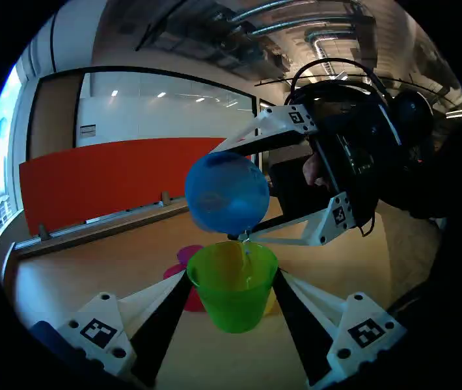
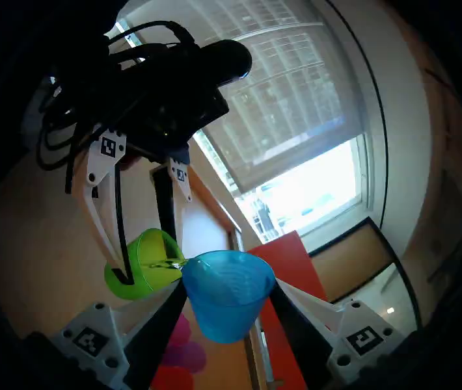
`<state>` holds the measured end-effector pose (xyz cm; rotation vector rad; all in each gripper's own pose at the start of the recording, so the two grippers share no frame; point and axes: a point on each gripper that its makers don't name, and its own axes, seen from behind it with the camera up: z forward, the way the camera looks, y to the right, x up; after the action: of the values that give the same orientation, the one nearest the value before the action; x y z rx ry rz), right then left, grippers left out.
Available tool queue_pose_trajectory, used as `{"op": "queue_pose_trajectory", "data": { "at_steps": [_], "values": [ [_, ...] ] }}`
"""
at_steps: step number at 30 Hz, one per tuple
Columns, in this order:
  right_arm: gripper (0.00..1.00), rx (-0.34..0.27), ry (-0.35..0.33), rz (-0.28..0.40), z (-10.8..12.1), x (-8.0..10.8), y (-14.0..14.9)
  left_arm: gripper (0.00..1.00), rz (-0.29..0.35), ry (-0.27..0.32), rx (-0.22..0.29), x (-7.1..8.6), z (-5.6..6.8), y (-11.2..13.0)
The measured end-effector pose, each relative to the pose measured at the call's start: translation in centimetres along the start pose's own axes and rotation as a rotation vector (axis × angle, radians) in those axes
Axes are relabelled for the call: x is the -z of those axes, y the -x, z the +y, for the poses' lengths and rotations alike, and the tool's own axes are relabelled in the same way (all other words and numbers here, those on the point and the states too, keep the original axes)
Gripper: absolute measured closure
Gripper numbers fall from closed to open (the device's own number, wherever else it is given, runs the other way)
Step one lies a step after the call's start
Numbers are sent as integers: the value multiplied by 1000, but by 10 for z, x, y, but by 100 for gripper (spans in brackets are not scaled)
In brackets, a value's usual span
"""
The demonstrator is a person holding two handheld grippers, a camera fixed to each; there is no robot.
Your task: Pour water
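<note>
My left hand-held gripper (image 1: 231, 289) is closed on the green cup (image 1: 232, 305), one finger pressing each side, and the cup sits upright at 6 o'clock in the left gripper view. I cannot tell whether its base touches the counter (image 1: 120, 266). Just above it, at 12 o'clock from its rim, the blue cup (image 1: 226, 192) is tipped over with its mouth turned down and away from me. My right hand-held gripper (image 1: 237, 190) clamps it top and bottom, reaching in from 3 o'clock with a hand (image 1: 312, 170) behind it. A thin stream of water (image 1: 246, 250) falls from the blue cup's lower lip into the green cup, landing near the 1 o'clock side of the opening. In the right gripper view the blue cup fills the gap between my own fingers, its rim nearly touching the green rim at 9 o'clock. Pink and purple things (image 1: 189, 255) lie on the counter just behind the green cup.
</note>
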<state>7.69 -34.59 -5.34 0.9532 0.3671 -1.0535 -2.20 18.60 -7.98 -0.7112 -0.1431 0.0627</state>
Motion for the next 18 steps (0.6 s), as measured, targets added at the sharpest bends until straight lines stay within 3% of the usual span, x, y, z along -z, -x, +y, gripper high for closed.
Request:
{"op": "queue_pose_trajectory", "data": {
  "at_steps": [18],
  "values": [
    [9,61,7,-6,6,2,0,13,-7,6,-7,-3,2,0]
  ]
}}
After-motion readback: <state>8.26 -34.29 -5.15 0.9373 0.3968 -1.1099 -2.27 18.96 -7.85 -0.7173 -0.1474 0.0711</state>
